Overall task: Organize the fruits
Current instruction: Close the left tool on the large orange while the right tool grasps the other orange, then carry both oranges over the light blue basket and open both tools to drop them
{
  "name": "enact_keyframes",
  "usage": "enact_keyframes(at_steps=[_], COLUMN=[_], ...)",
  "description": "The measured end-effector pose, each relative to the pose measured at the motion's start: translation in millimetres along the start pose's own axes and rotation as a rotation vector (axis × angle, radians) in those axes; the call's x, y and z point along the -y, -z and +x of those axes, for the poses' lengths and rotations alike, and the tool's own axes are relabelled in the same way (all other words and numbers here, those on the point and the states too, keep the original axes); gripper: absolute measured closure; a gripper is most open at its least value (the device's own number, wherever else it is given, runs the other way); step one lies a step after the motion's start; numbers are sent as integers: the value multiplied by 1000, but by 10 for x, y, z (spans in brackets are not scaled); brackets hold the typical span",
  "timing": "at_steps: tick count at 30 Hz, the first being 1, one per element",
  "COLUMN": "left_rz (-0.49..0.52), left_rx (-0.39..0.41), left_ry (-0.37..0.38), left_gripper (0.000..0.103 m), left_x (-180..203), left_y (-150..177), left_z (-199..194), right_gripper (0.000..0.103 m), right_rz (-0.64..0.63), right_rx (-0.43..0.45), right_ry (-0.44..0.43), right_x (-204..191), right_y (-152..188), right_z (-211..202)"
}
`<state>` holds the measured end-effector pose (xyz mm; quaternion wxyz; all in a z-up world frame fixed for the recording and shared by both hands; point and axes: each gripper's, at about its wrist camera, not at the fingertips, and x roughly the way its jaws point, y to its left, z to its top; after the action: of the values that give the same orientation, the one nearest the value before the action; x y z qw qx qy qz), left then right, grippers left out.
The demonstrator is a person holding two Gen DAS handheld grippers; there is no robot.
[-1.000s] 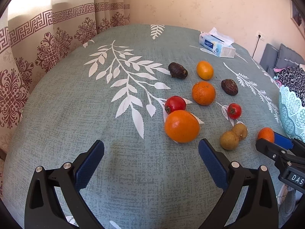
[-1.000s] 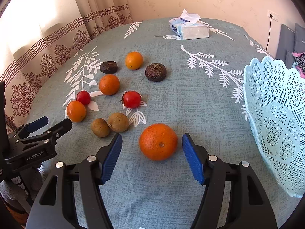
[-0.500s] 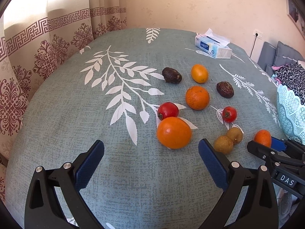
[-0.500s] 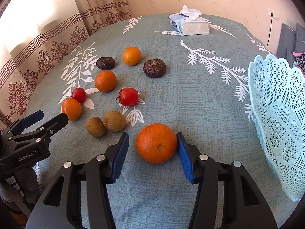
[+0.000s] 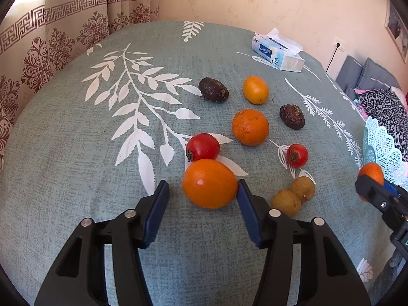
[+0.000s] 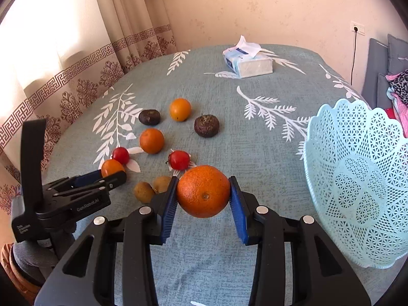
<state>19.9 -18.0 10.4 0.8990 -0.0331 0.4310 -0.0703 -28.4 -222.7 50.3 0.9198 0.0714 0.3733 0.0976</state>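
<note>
A smooth orange (image 5: 209,183) rests on the teal leaf-print tablecloth (image 5: 76,153) between the jaws of my left gripper (image 5: 201,182). These jaws are closing: the right pad touches the fruit and a gap remains at the left pad (image 5: 158,204). My right gripper (image 6: 203,179) is closing too, its blue pads pressed on both sides of a dimpled orange (image 6: 203,193) raised off the cloth. To its right stands the pale blue lattice basket (image 6: 357,178), with nothing visible in it.
Loose on the cloth lie a red tomato (image 5: 202,147), a second orange (image 5: 250,127), a small orange (image 5: 255,89), two dark brown fruits (image 5: 213,89), another tomato (image 5: 297,155) and two kiwis (image 5: 285,202). A tissue box (image 5: 278,53) sits at the far side. Curtains hang at the left.
The left jaws narrowed around the smooth orange after moving up to it. The right jaws closed onto the dimpled orange and lifted it off the cloth.
</note>
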Motion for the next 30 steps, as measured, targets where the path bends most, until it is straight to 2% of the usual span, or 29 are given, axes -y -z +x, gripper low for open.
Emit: enact_keyframes(at_steps=[2, 8, 15, 21, 25, 30], left_rz=[-2, -24, 10, 82, 123, 178], left_rx=[6, 17, 80, 131, 139, 133], left_ry=[3, 3, 7, 36, 69, 112], left_gripper=[60, 60, 60, 60, 60, 60], left_x=[0, -47, 92, 434, 690, 1032], left_y=[2, 40, -29, -108, -157, -195], left_z=[-13, -128, -450, -708, -794, -851], right_gripper=[63, 63, 63, 63, 63, 62], right_rz=[9, 70, 195, 318, 401, 409], right_rx=[30, 97, 163, 128, 57, 57], right_ry=[12, 77, 177, 271, 255, 296], right_x=[28, 209, 674, 1202, 1472, 1588], right_y=[-51, -195, -328, -319, -229, -224], right_z=[-96, -379, -679, -676, -547, -551])
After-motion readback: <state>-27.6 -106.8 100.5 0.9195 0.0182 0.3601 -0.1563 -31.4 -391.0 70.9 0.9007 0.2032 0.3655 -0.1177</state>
